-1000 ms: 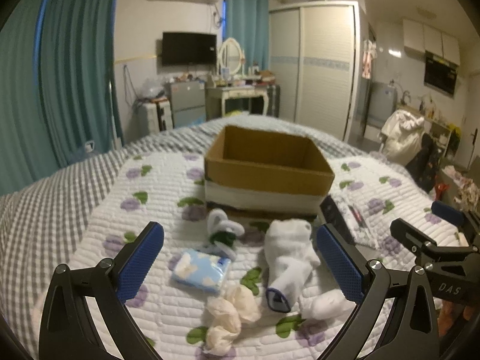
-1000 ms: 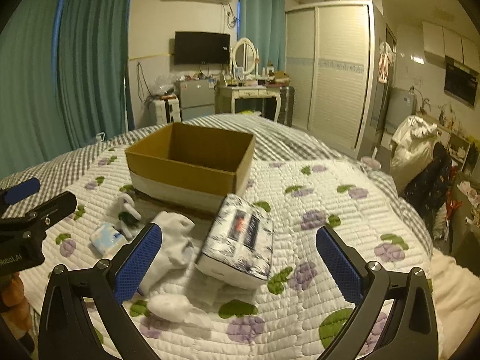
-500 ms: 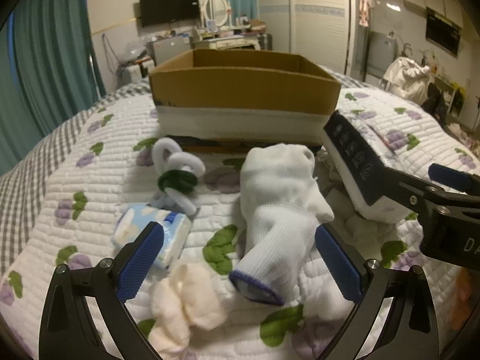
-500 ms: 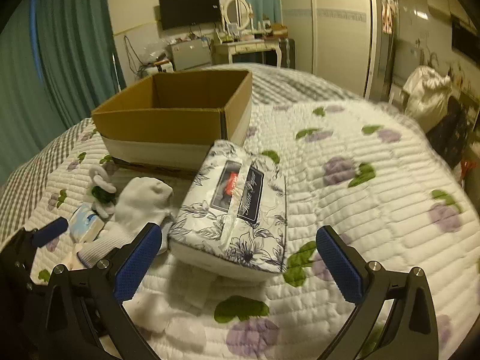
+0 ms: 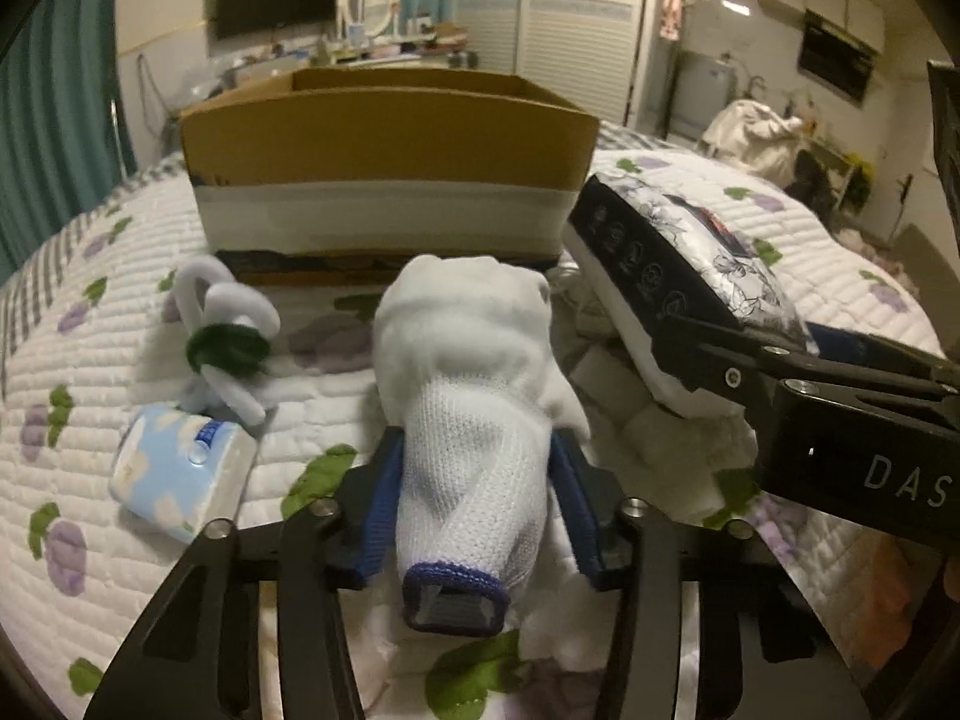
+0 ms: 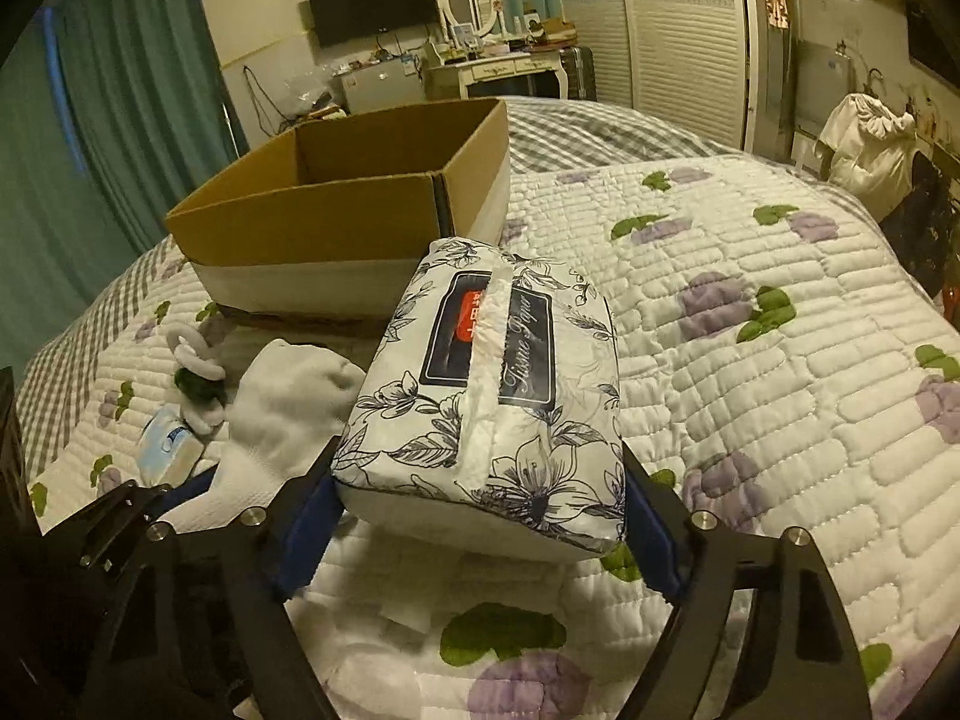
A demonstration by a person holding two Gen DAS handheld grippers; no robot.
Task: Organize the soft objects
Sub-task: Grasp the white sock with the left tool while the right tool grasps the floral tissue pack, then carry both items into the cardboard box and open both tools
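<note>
A white sock (image 5: 474, 420) with a blue cuff lies on the quilt in front of the cardboard box (image 5: 390, 138). My left gripper (image 5: 474, 456) is closing, and its blue pads press the sock's sides. In the right wrist view, a floral tissue pack (image 6: 498, 384) leans toward the box (image 6: 336, 222). My right gripper (image 6: 480, 480) is closing too, its pads against the near end of the pack. The sock (image 6: 288, 402) lies left of the pack there. The right gripper's black frame (image 5: 840, 396) reaches in at the right of the left wrist view.
A white and green looped tie (image 5: 225, 336) and a small blue tissue packet (image 5: 180, 480) lie left of the sock. The flowered quilt (image 6: 750, 396) stretches to the right. A dresser, a TV and wardrobe doors stand behind the bed.
Both grippers came down toward the bed and forward. The left jaws closed from wide open onto the sock, and the right jaws closed in on the tissue pack.
</note>
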